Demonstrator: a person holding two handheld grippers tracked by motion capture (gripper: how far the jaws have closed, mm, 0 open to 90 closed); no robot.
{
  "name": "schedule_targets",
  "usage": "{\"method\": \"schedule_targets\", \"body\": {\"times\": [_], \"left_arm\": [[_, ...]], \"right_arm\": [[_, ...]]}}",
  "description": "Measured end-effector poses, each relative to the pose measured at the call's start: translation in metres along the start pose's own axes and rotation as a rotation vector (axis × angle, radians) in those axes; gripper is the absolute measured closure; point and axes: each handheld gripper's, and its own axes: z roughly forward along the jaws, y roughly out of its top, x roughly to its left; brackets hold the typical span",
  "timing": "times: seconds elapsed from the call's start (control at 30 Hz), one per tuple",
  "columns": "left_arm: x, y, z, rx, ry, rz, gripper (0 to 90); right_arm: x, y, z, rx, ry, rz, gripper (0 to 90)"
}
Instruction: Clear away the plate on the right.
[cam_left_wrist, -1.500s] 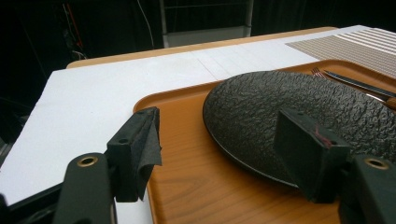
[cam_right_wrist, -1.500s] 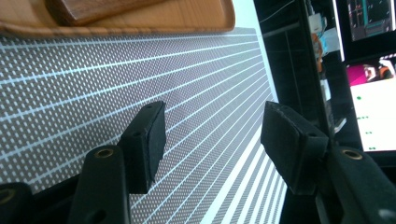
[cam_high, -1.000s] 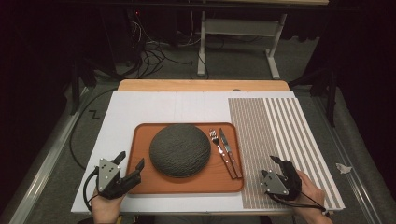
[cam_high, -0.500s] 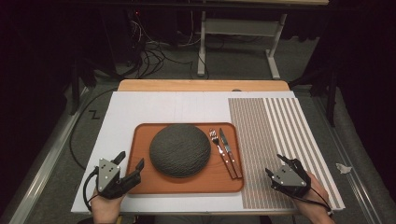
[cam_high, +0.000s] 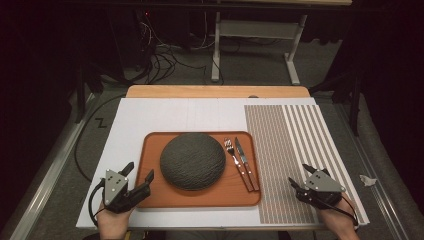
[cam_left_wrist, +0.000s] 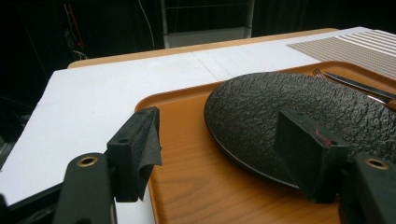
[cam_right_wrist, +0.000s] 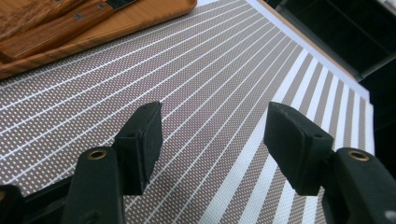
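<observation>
An orange-brown tray (cam_high: 152, 150) lies on the white board. It carries a dark, rough-textured round plate (cam_high: 192, 160), with a fork (cam_high: 234, 157) and a knife (cam_high: 246, 162), both wooden-handled, to the plate's right. My left gripper (cam_high: 139, 171) is open at the tray's near left corner, with one jaw over the tray and nothing between the jaws. In the left gripper view the plate (cam_left_wrist: 299, 102) lies just beyond the open jaws, above the tray (cam_left_wrist: 196, 182). My right gripper (cam_high: 299, 176) is open and empty over the striped placemat (cam_high: 300, 140).
The white board (cam_high: 175, 117) covers a wooden table whose far edge (cam_high: 215, 91) shows. In the right gripper view the placemat (cam_right_wrist: 224, 70) spreads under the jaws, with the knife handle (cam_right_wrist: 60, 23) and the tray corner (cam_right_wrist: 159, 11) at upper left. Cables and a table frame stand on the floor beyond.
My right gripper has shifted a little to the right over the striped placemat. The left gripper, tray, plate and cutlery have stayed in place.
</observation>
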Motion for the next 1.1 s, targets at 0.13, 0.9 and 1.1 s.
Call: {"method": "schedule_targets", "body": {"times": [0.13, 0.9, 1.1], "left_arm": [[0.000, 0.000, 0.000, 0.000, 0.001, 0.000, 31.8], [0.002, 0.000, -0.001, -0.002, 0.007, 0.000, 31.8], [0.003, 0.000, -0.001, -0.003, 0.010, -0.003, 31.8]], "right_arm": [[-0.003, -0.002, 0.001, 0.000, 0.011, 0.027, 39.2], [-0.029, -0.019, 0.001, -0.067, 0.097, 0.299, 37.3], [-0.034, -0.023, 0.000, -0.082, 0.111, 0.359, 36.5]]}}
